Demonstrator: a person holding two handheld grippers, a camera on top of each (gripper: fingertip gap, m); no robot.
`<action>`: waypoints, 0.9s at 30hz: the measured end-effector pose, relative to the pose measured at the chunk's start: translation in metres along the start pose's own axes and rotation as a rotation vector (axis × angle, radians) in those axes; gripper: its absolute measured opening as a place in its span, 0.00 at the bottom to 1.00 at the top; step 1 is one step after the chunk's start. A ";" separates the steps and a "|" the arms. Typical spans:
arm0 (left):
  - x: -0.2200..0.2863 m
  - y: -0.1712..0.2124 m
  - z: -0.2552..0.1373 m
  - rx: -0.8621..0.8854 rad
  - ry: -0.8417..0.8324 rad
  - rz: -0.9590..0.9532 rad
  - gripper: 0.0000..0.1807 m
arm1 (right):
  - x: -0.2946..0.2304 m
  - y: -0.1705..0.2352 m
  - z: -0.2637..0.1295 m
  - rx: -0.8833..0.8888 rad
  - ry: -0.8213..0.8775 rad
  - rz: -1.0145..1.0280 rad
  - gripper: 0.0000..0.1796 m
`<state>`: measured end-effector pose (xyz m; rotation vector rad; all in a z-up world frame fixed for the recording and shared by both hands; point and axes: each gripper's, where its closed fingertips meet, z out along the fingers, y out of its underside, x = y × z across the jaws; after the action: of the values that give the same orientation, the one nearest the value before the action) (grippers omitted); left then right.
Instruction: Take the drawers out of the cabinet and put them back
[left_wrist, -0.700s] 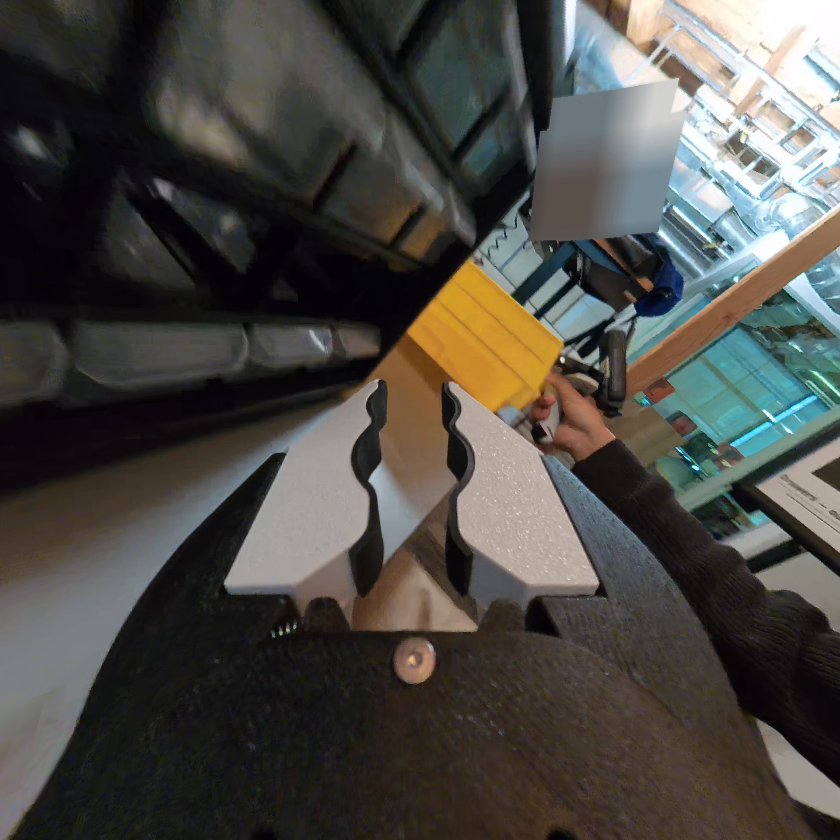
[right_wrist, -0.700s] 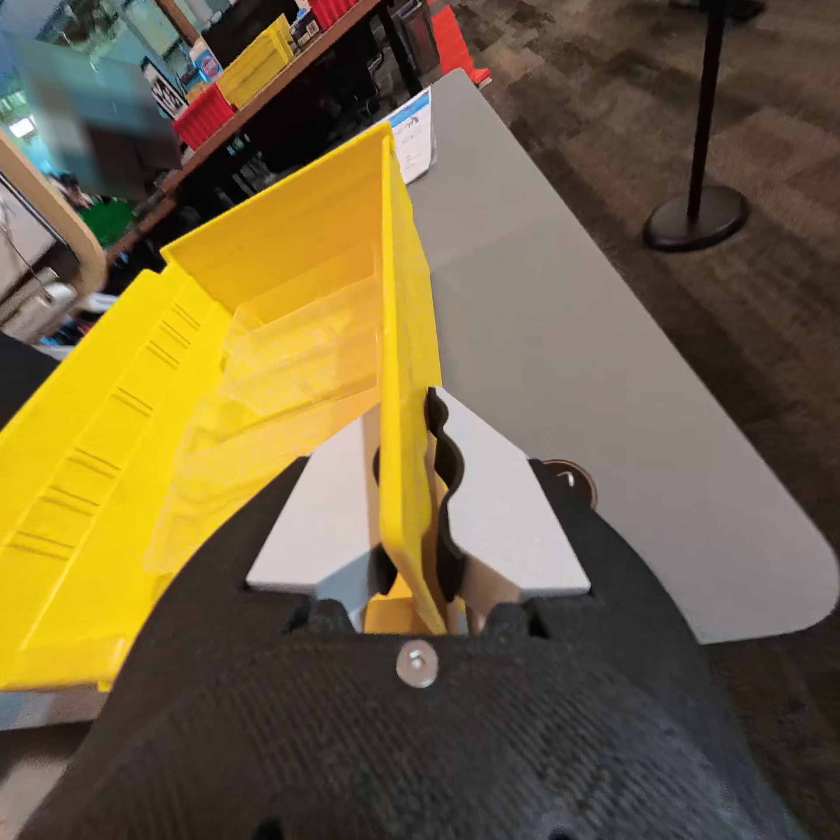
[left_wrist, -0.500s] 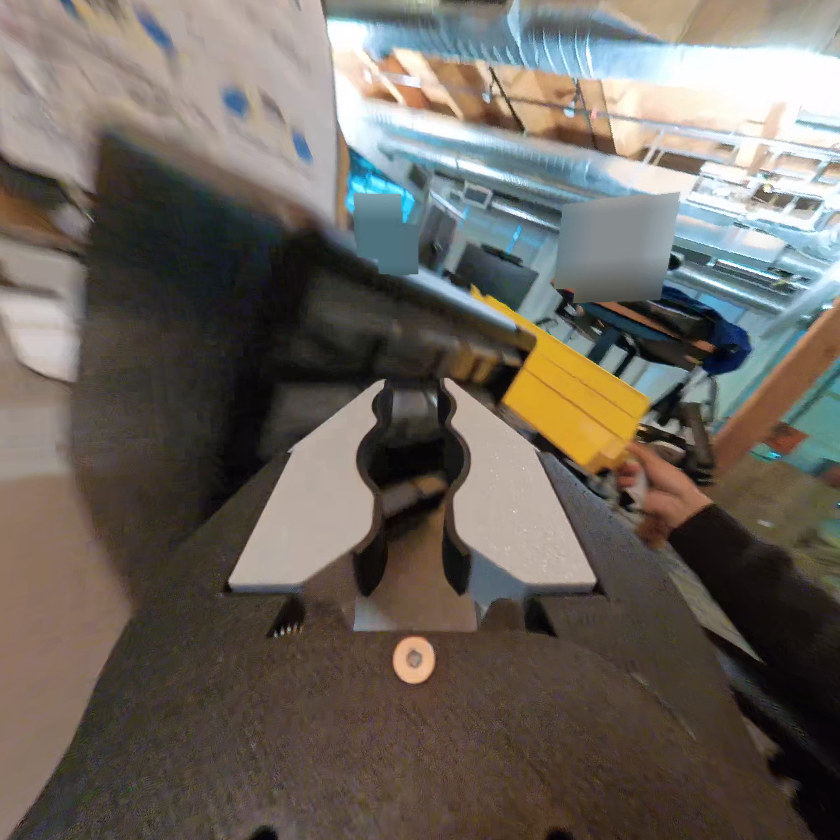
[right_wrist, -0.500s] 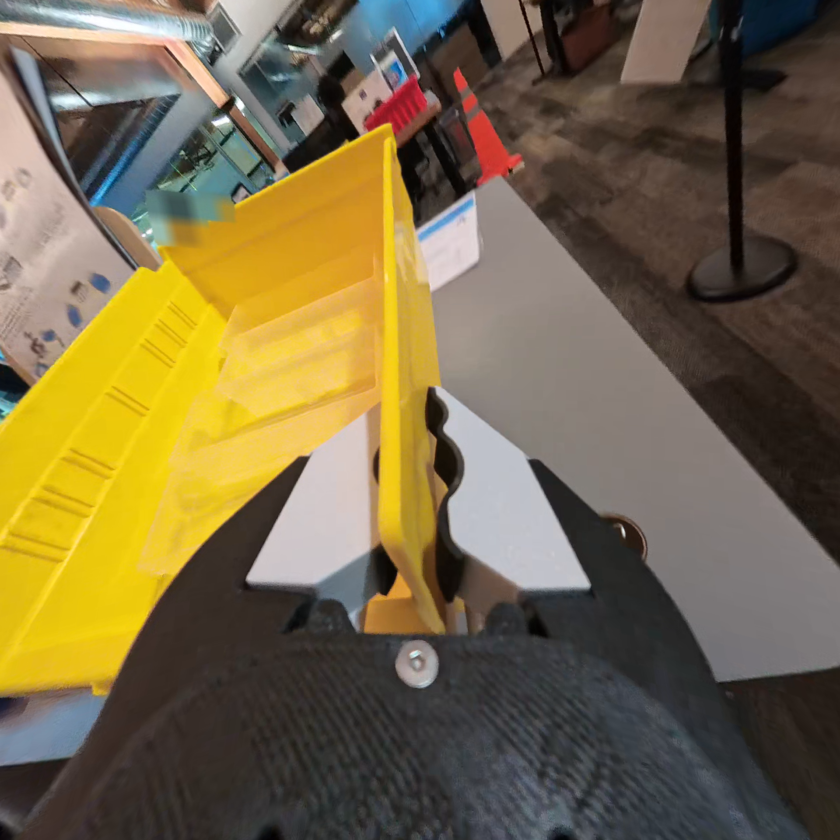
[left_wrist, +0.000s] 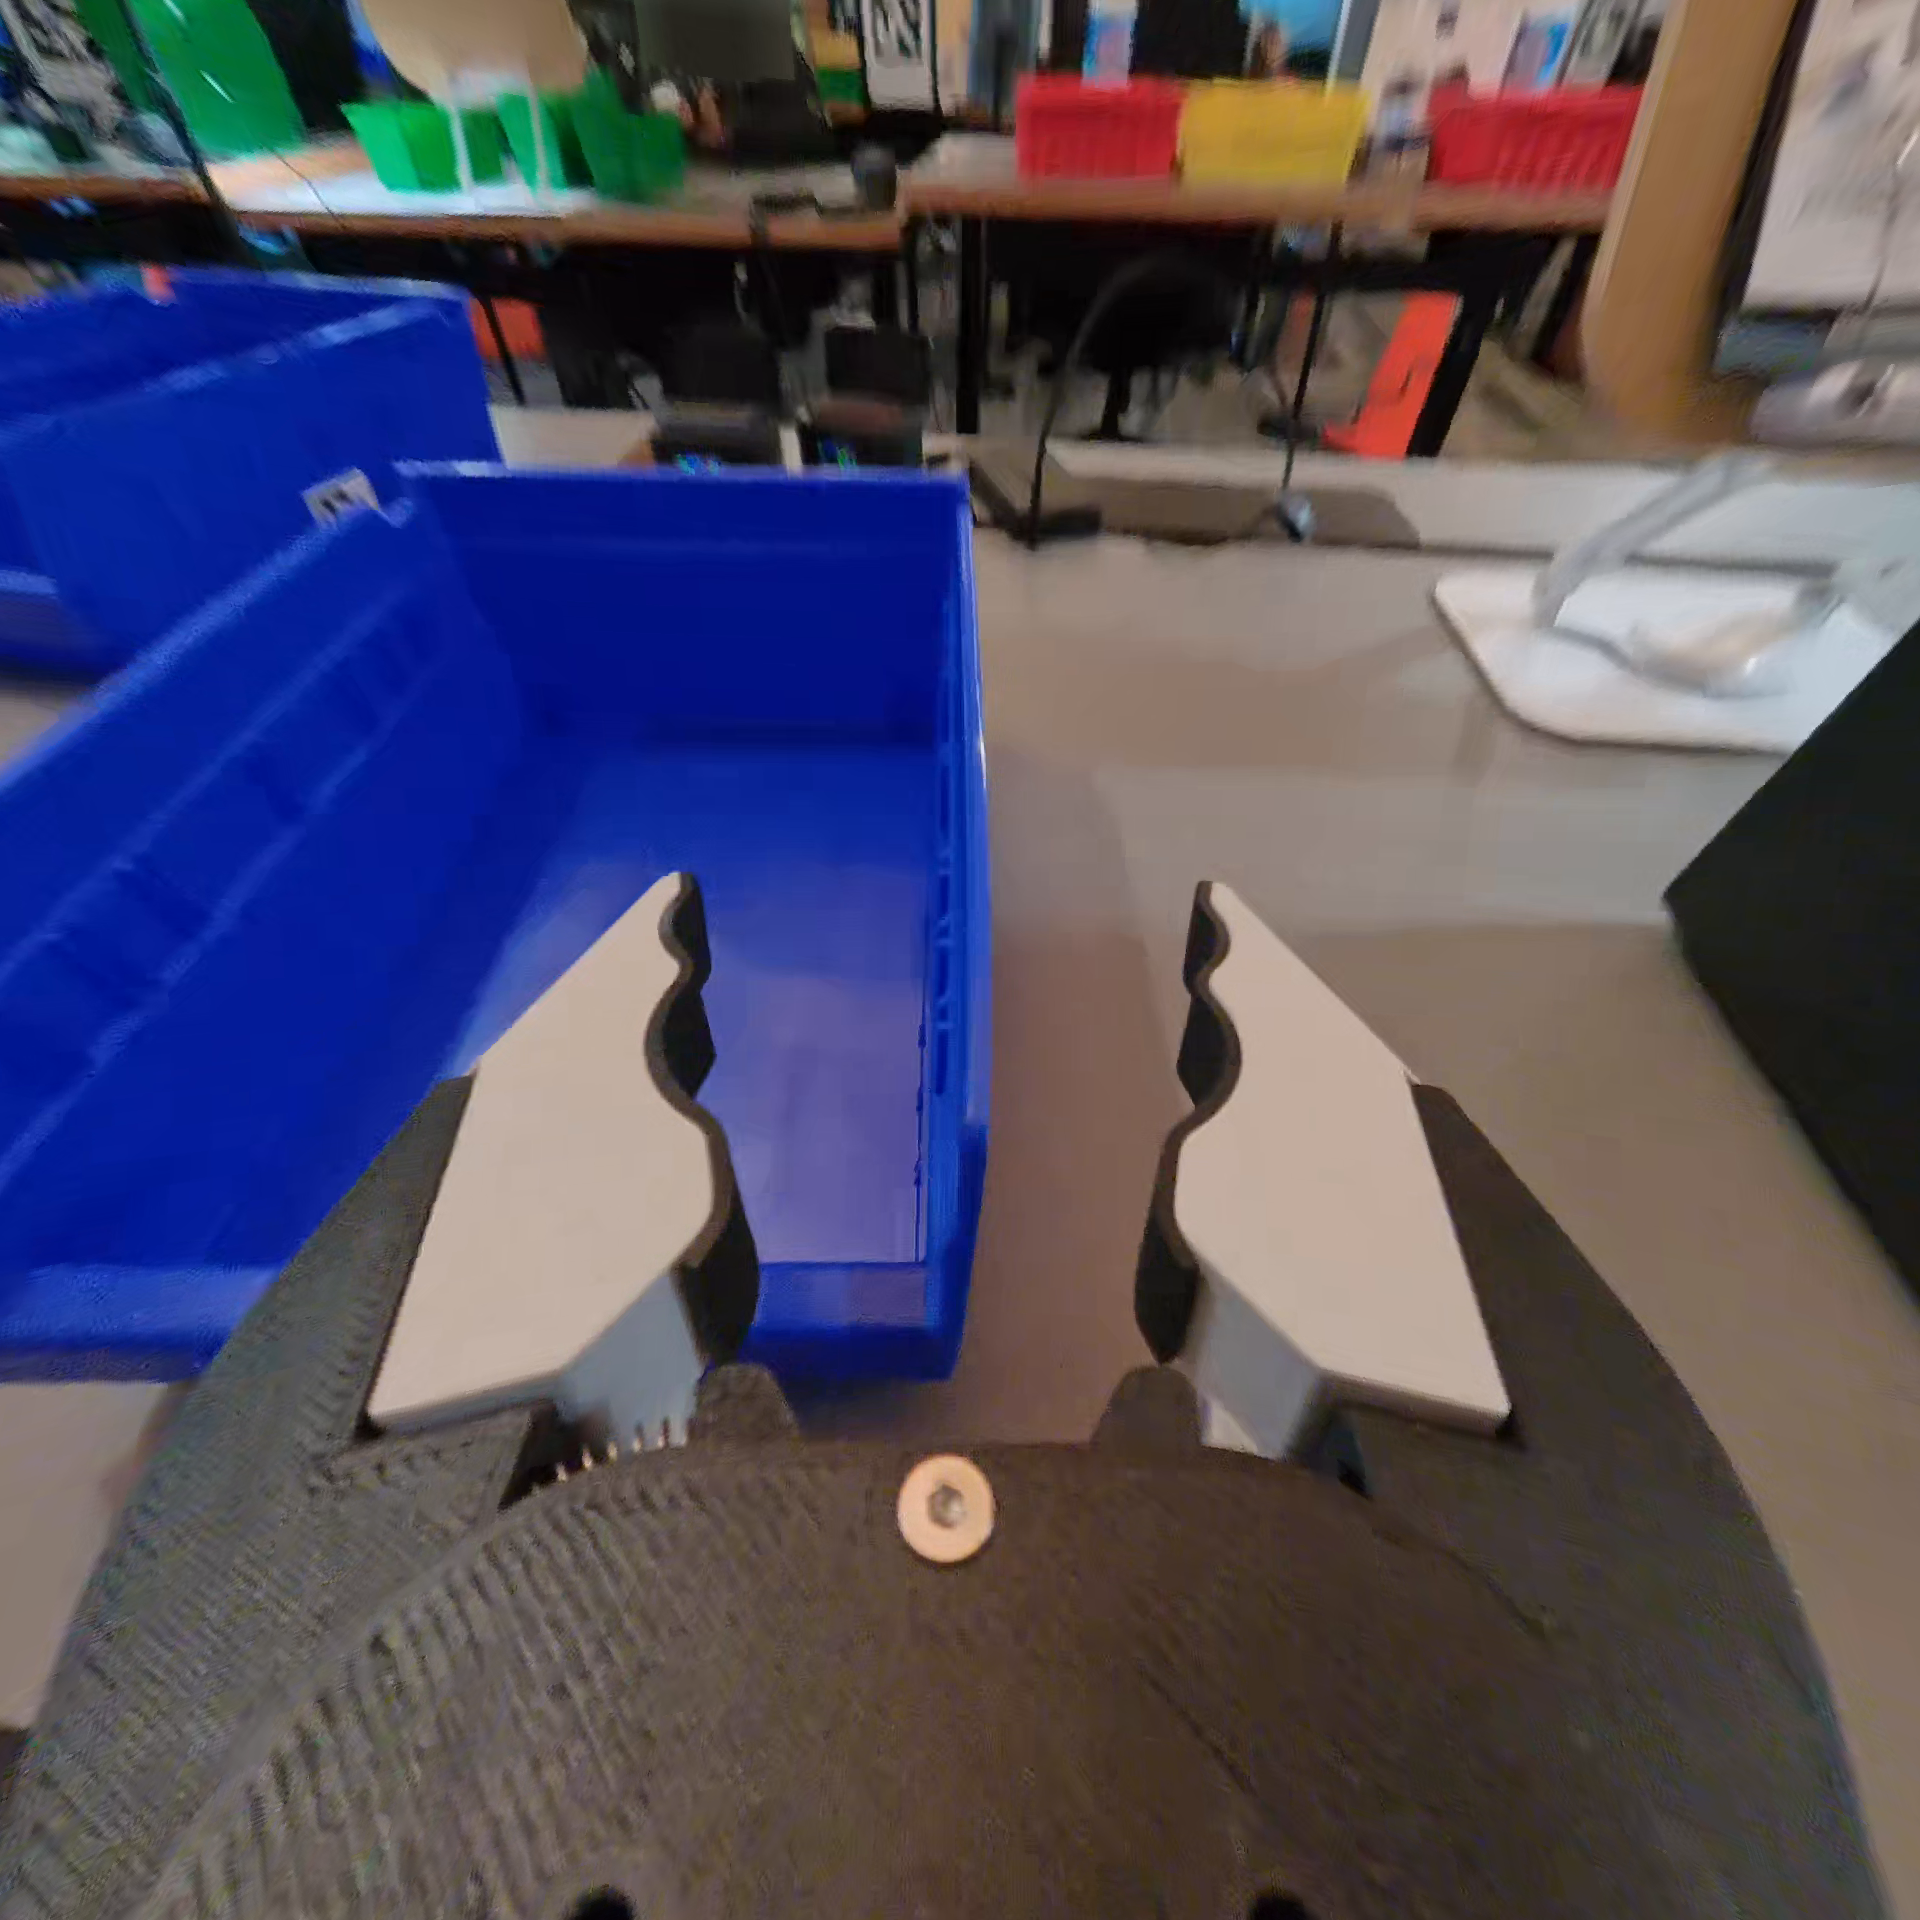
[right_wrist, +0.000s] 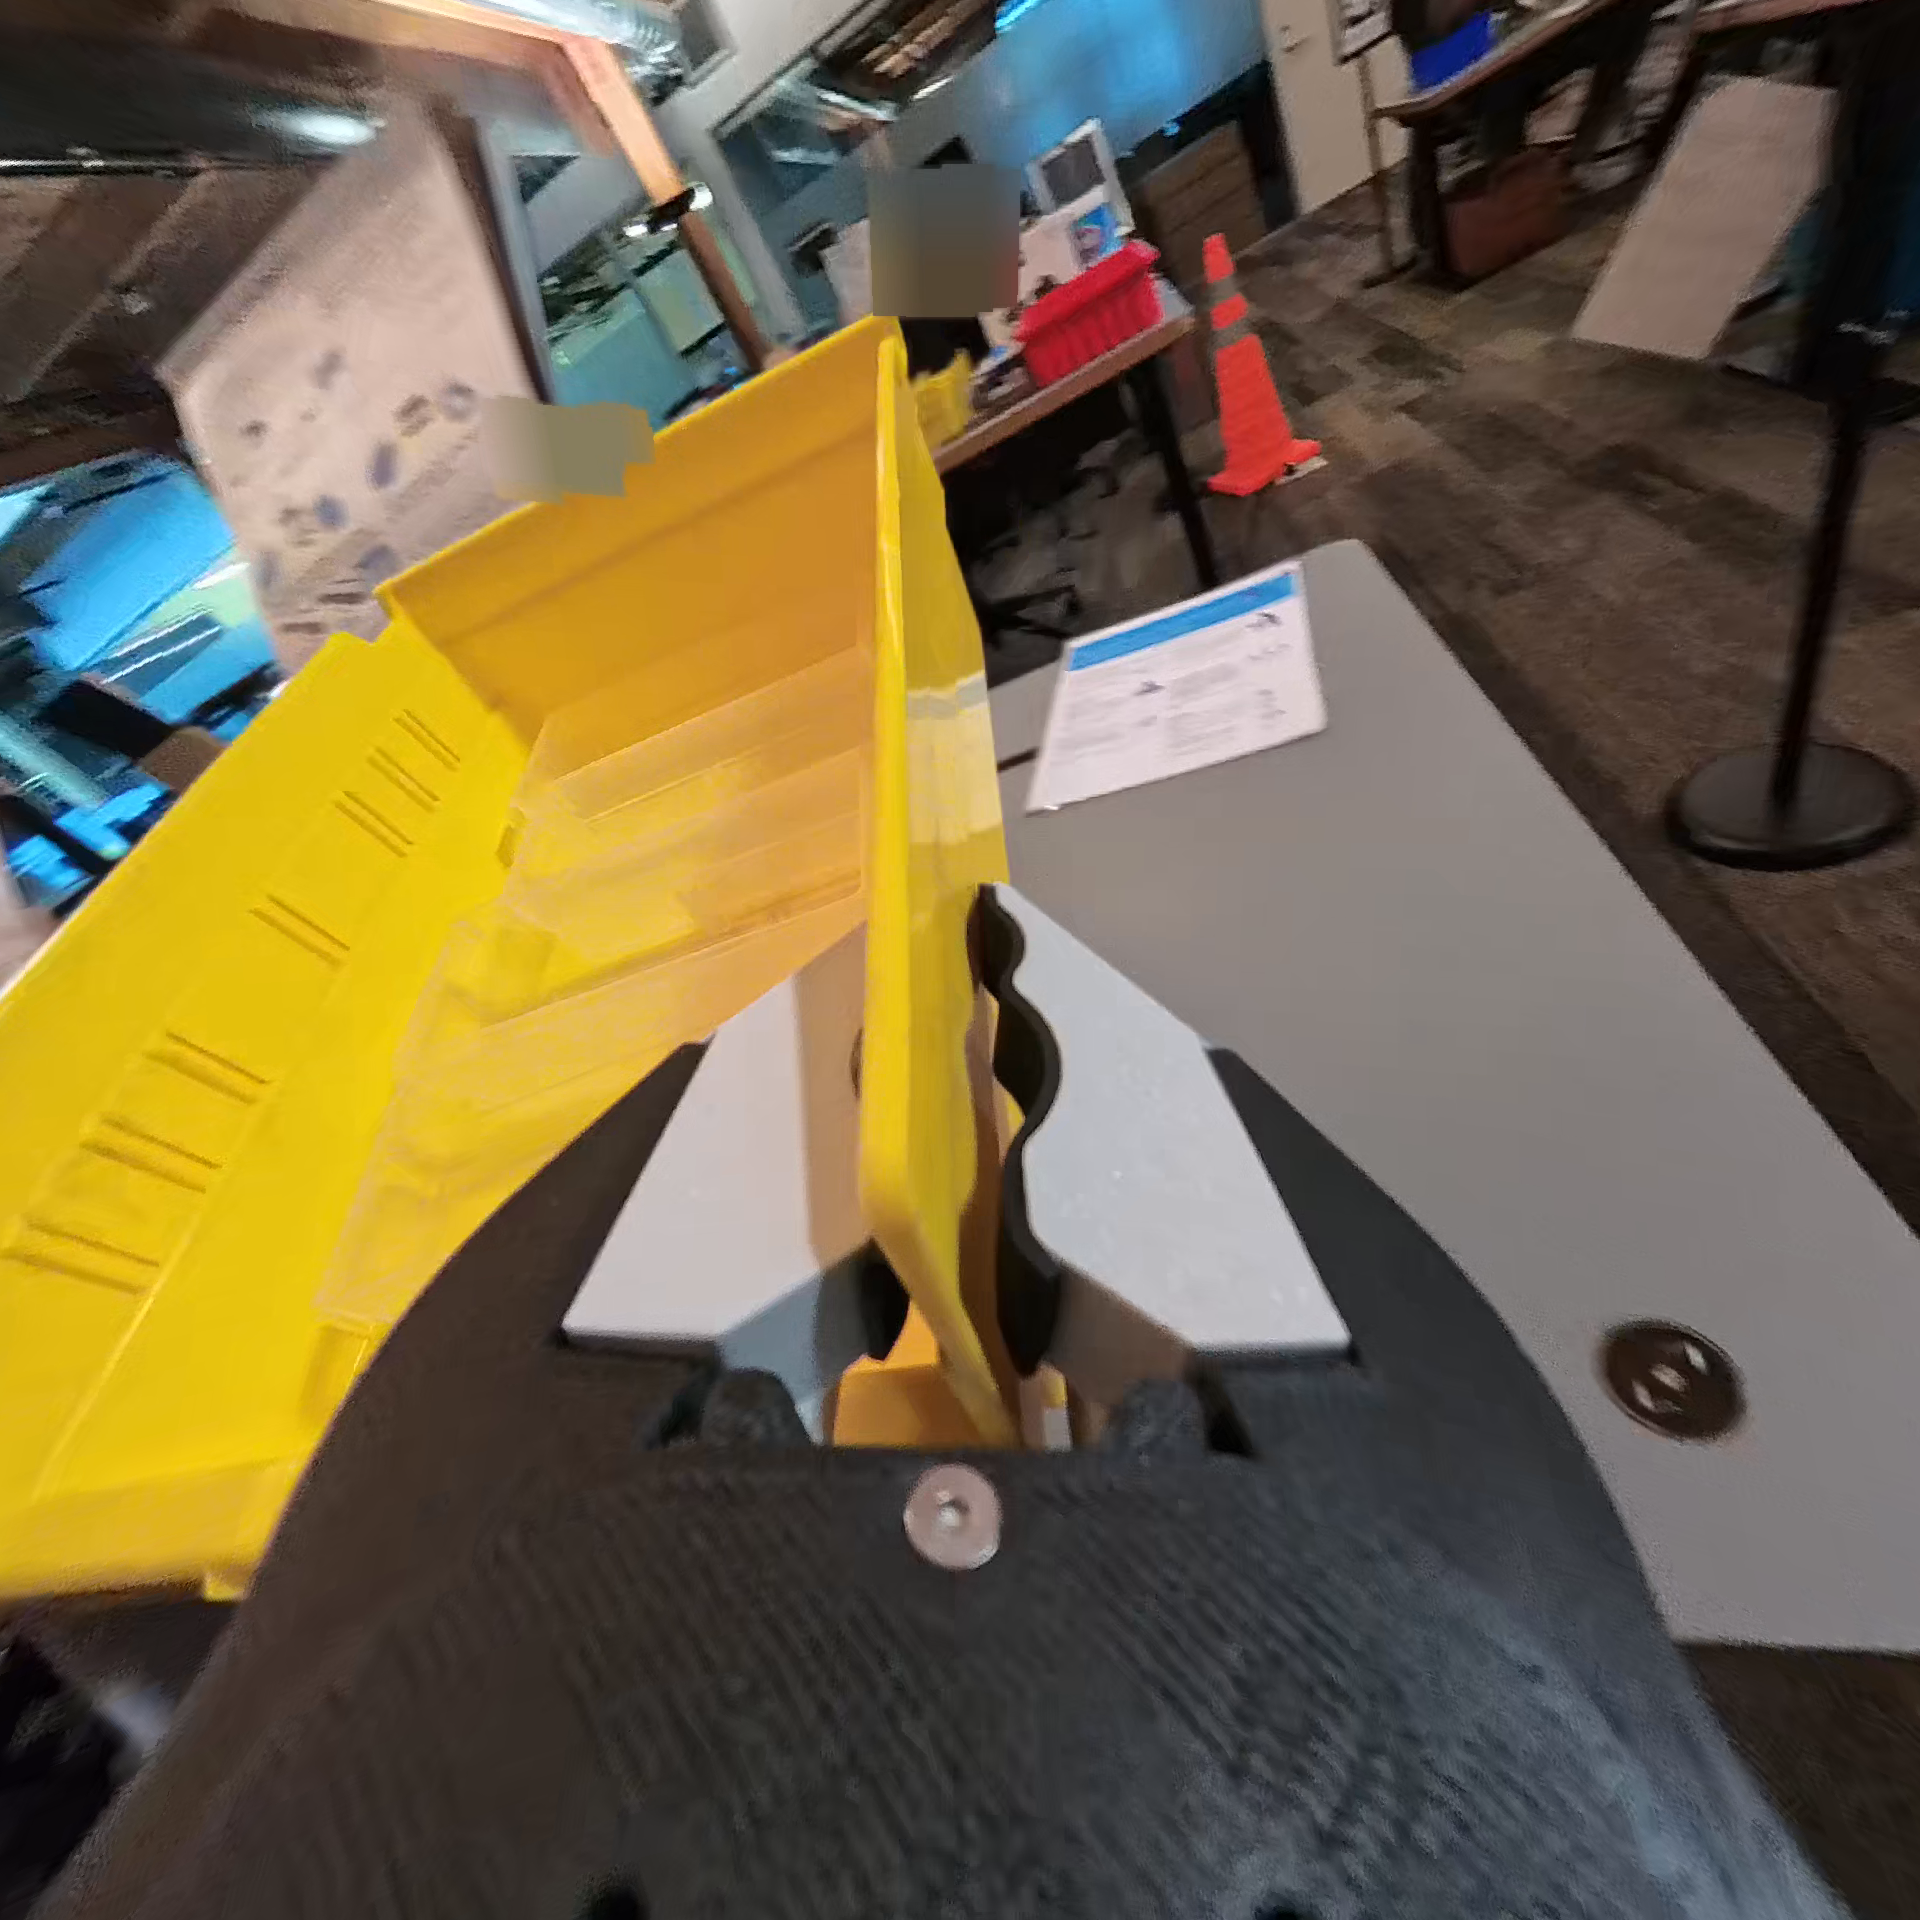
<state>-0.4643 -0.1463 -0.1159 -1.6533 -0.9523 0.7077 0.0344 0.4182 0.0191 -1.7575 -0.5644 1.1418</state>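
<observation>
My left gripper (left_wrist: 940, 899) is open and empty above the table. Its left finger hangs over the inside of a blue drawer (left_wrist: 582, 831) that stands on the table, and the drawer's right wall lies between the jaws. A second blue drawer (left_wrist: 187, 416) stands behind it at the left. The black cabinet (left_wrist: 1829, 987) shows only as a dark corner at the right edge. My right gripper (right_wrist: 930, 914) is shut on the right side wall of a yellow drawer (right_wrist: 436, 935) and holds it tilted up above the grey table (right_wrist: 1403, 987).
A white stand (left_wrist: 1662, 644) sits on the table at the far right of the left wrist view. A printed sheet (right_wrist: 1184, 686) lies at the table's far end. An orange cone (right_wrist: 1247, 384) and a black post base (right_wrist: 1797, 800) stand on the carpet beyond.
My left gripper has swung away from the black cabinet to the blue drawers on the table and its jaws have opened wide. My right gripper has lifted the yellow drawer higher, still gripped.
</observation>
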 end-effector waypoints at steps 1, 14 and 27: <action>0.000 0.010 0.010 -0.036 -0.002 0.023 0.48 | -0.015 -0.006 0.001 -0.009 -0.038 -0.006 0.03; -0.043 -0.043 -0.021 0.026 -0.102 0.052 0.02 | -0.277 0.005 0.057 -0.234 -0.466 -0.208 0.03; -0.152 -0.142 -0.179 0.151 -0.316 0.046 0.02 | -0.587 0.210 0.194 -0.286 -0.567 -0.065 0.03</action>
<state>-0.4275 -0.3462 0.0684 -1.4600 -1.0560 1.0685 -0.4291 -0.0387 0.0736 -1.6209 -1.1628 1.5821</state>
